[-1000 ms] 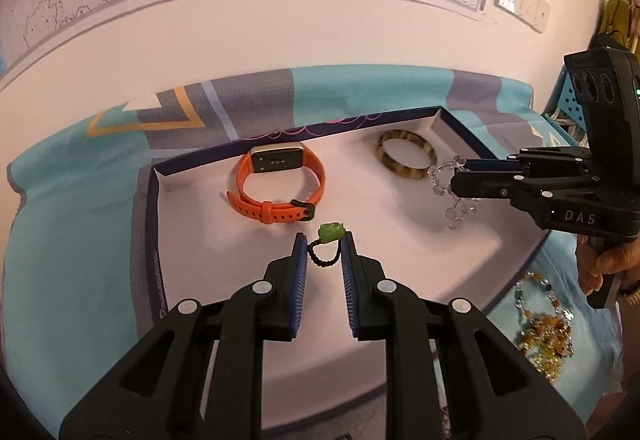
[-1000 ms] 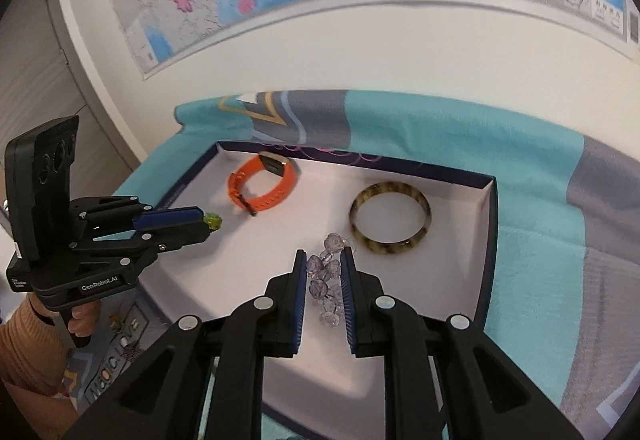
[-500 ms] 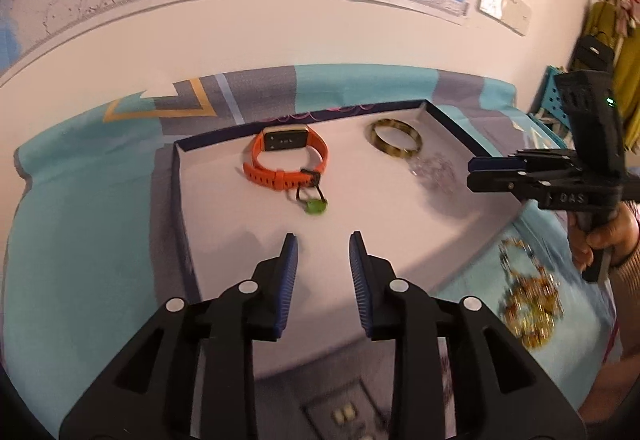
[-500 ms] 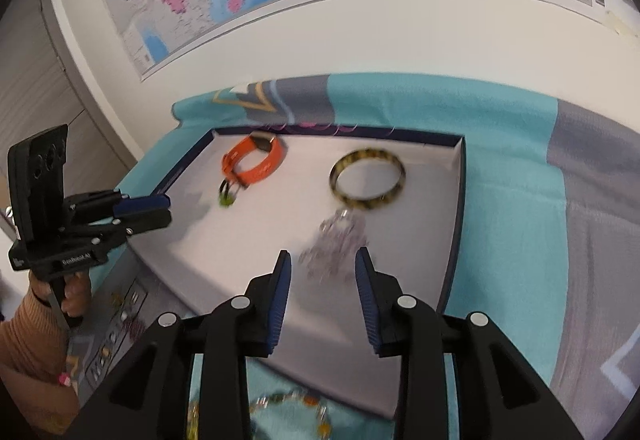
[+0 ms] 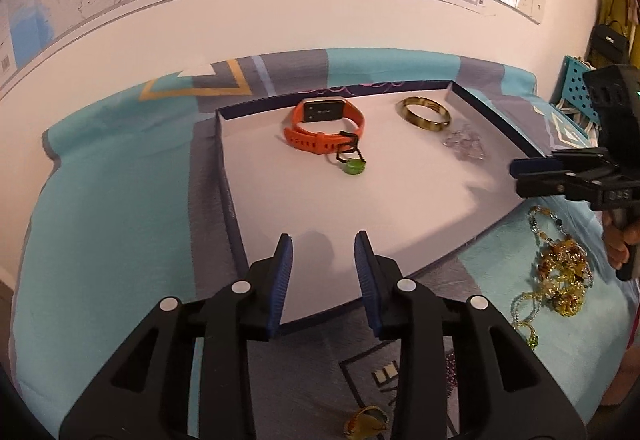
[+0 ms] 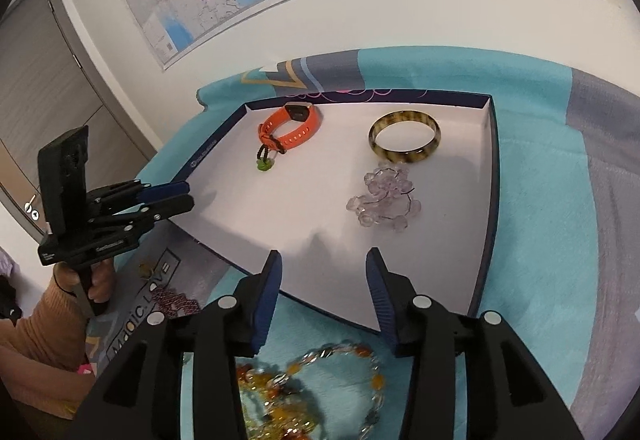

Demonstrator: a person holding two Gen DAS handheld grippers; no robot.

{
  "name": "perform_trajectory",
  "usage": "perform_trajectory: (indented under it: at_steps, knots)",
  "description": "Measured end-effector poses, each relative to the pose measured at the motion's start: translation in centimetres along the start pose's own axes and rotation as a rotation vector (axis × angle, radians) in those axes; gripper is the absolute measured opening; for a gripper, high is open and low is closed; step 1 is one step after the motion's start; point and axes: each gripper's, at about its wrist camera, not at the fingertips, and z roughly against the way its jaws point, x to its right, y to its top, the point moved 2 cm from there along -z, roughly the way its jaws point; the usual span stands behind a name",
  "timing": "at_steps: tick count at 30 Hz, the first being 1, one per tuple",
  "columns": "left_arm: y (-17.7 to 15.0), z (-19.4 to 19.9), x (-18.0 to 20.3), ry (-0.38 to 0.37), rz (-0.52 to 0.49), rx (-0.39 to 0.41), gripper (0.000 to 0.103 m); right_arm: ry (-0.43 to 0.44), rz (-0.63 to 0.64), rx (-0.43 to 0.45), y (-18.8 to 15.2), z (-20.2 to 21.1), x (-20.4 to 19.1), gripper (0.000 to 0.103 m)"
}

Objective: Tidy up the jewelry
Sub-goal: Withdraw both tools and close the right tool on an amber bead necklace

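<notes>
In the shallow white cardboard tray with dark blue walls [image 6: 494,176], from left to right, lie the orange silicone watch band [image 6: 294,126] with a small green bead charm on black cord [image 6: 264,164] touching it, then the brown-and-yellow striped bangle [image 6: 404,136] and the pale violet crystal-bead bracelet [image 6: 384,198], spaced apart, probably so each stays separate. The left gripper [image 5: 323,240] and right gripper [image 6: 324,258] both gape wide over the near rim, holding nothing. Just below lies an amber-and-gold bead tangle [image 6: 304,380], somewhat blurred, seemingly unsorted.
</notes>
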Motion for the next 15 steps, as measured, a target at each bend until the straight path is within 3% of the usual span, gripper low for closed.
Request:
perform_trajectory:
  at_steps: [5, 9, 15]
  knots:
    - [-0.2, 1.5, 0.2, 0.019, 0.019, 0.028, 0.033, 0.022, 0.013, 0.043, -1.4, 3.1, -1.3, 0.042]
    - [-0.6, 4.0, 2.3, -0.031, -0.028, 0.077, 0.039, 0.02, 0.067, 0.017, -3.8, 4.6, -3.0, 0.043]
    - [-2.0, 5.6, 7.0, -0.148, -0.116, 0.082, 0.043, -0.071, 0.135, -0.057, -6.6, 3.9, -4.4, 0.041]
